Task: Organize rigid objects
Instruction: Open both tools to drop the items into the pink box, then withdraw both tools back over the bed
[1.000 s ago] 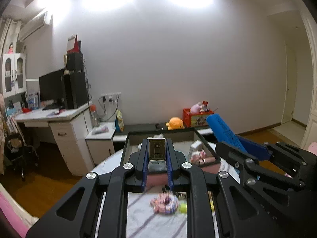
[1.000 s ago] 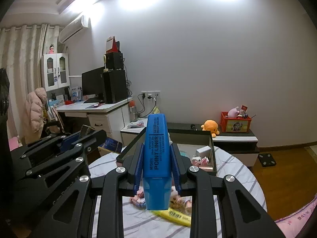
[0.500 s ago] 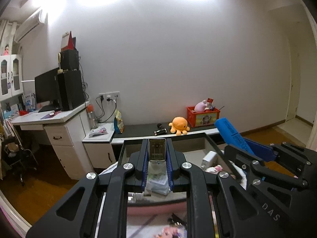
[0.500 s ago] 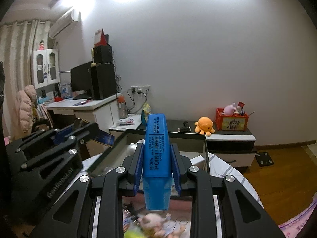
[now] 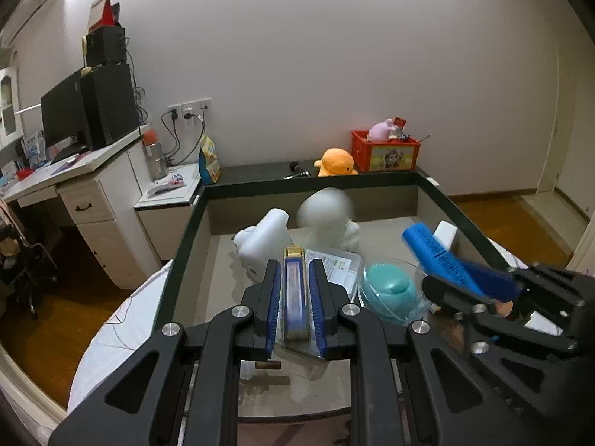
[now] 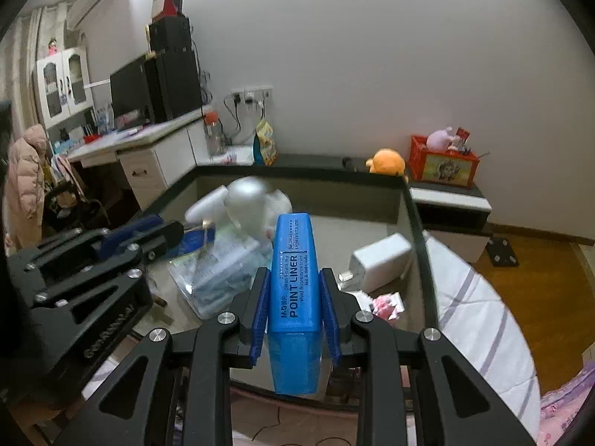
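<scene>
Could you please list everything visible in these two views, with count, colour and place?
storage box: one, dark rim, beige inside, on the table
highlighter: one, blue, in the right claw, over the box
slim case: one, blue with gold edge, in the left claw
white figures: two, in the box, far side
charger block: one, white, in the box, right side
teal item: one, in clear wrap, in the box
plastic packet: one, clear, in the box
plush toy: one, orange, on the low shelf
crate: one, red, beside the plush
monitor: one, black, on the desk
left claw: shut on the case
right claw: shut on the highlighter
</scene>
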Demonstrator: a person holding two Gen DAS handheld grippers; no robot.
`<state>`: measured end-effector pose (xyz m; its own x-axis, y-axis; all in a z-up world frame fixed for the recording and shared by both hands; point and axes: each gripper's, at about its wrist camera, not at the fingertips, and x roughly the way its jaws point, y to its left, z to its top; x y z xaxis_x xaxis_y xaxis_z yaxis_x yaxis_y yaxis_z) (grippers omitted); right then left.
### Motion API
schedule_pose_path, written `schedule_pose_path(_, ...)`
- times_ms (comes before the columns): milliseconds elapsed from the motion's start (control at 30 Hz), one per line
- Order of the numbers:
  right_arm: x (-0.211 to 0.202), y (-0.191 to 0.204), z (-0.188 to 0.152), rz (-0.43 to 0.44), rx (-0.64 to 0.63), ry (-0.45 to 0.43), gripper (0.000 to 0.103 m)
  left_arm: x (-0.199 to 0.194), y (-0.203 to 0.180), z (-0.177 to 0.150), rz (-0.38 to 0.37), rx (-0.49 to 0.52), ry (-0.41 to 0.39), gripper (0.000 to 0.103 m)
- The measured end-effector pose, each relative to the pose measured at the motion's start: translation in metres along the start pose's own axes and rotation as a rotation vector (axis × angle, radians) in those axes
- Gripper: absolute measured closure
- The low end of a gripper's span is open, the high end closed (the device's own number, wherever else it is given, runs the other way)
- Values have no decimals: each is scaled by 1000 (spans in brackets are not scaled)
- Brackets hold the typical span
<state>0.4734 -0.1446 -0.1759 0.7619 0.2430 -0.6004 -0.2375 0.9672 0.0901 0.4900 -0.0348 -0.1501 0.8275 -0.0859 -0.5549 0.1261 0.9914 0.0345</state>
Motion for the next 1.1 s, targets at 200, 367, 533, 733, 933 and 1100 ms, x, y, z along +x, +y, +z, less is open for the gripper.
schedule_pose_path(200,-7,-7,-2,-1,44,-7,73,-25,3,4,5,-17,-54,27)
schedule_pose_path(367,-47,-1,0,-35,40,-88,25,-75,13,3,8,-54,-146,6)
schedule_pose_path(533,-105,11,-8,-43,37,-178,18,-135,20,-9,-7,-82,-235,0)
schedule_pose_path(733,-170,31,-33,-35,15,-235,12,-204,21,-35,0,-84,-300,0)
schedule_pose_path(933,-214,39,-54,-78,8,-267,0,-260,18,-64,51,-54,-342,0)
schedule_pose_path(1100,-245,45,-73,-91,8,-313,0,-287,15,-86,81,-25,-354,0)
